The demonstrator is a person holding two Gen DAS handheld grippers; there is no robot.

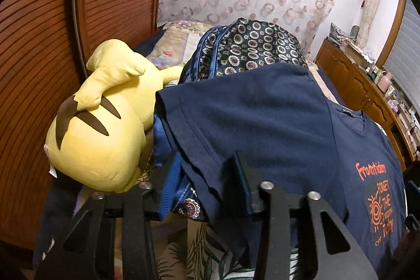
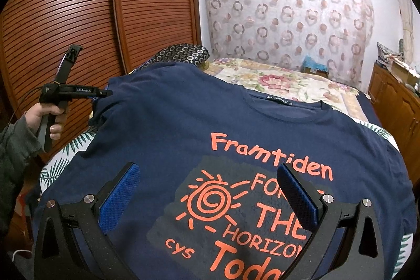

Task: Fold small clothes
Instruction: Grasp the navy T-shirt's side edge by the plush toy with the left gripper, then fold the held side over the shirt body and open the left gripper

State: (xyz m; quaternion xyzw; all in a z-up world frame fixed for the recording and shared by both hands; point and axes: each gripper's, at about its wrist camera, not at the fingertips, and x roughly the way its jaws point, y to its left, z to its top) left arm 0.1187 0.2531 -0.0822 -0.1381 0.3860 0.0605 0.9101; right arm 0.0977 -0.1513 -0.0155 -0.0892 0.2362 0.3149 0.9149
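T-shirt (image 2: 210,122) lies flat on bed (image 2: 302,80), print up | left gripper (image 1: 207,188) clenched on its sleeve (image 1: 210,156), nearest the sleeve edge | right gripper (image 2: 207,190) released, above the print, jaws wide

Both grippers are matte black frames with triangular cut-outs and round silver screw heads at the finger pivots. The right gripper (image 2: 208,190) carries blue, finely textured pads (image 2: 119,190) on its two fingers. Seen from the right wrist view, the left gripper (image 2: 105,93) has a black pistol handle, white "GenRobot.AI" lettering and a thin dark cable. The person's left hand (image 2: 43,116) emerges from a grey-green sleeve (image 2: 13,148)
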